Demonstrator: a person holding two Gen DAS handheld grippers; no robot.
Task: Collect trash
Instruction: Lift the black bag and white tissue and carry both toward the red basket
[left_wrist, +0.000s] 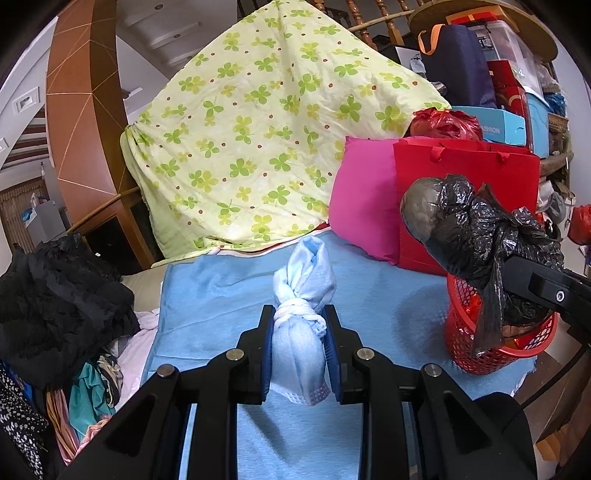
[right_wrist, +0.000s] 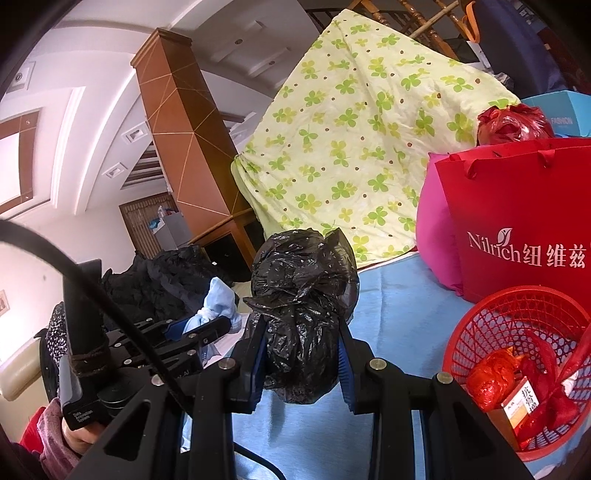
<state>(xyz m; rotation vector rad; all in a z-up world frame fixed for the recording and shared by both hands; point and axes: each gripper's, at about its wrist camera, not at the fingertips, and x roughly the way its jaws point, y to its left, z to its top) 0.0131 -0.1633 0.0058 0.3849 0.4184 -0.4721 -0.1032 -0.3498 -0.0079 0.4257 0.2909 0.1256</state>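
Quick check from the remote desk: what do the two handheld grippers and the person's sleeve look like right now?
Both the left gripper and the right gripper are black angular linkage frames with silver pivot pins and blue ribbed finger pads. A black cable runs across the right wrist view. The left unit's handle carries small white lettering. The sleeve is mauve knit.

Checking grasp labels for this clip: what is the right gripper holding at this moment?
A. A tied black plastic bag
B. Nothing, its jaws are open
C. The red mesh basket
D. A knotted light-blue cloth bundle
A: in the right wrist view the right gripper has its jaws closed on the tied black plastic bag; the light-blue bundle sits in the left gripper, and the red mesh basket stands untouched.
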